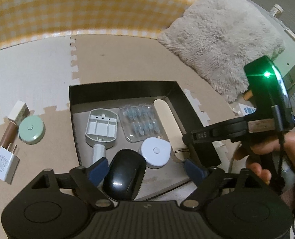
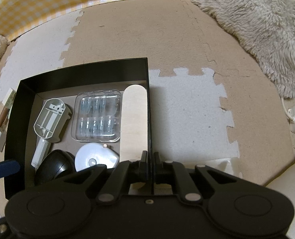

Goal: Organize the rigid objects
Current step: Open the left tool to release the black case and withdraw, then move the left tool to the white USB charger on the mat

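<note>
Mouse (image 1: 125, 174) lies between my wide-open left gripper (image 1: 146, 168) — right gripper (image 2: 150, 160) pinches the box (image 2: 149, 107) wall.

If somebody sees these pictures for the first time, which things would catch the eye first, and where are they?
First the black box on the foam mat, already holding a black mouse, a white round case and a clear plastic case. The right hand-held gripper is clamped on the box's right wall. Left of the box, a mint round case and a white charger wait outside.
</note>
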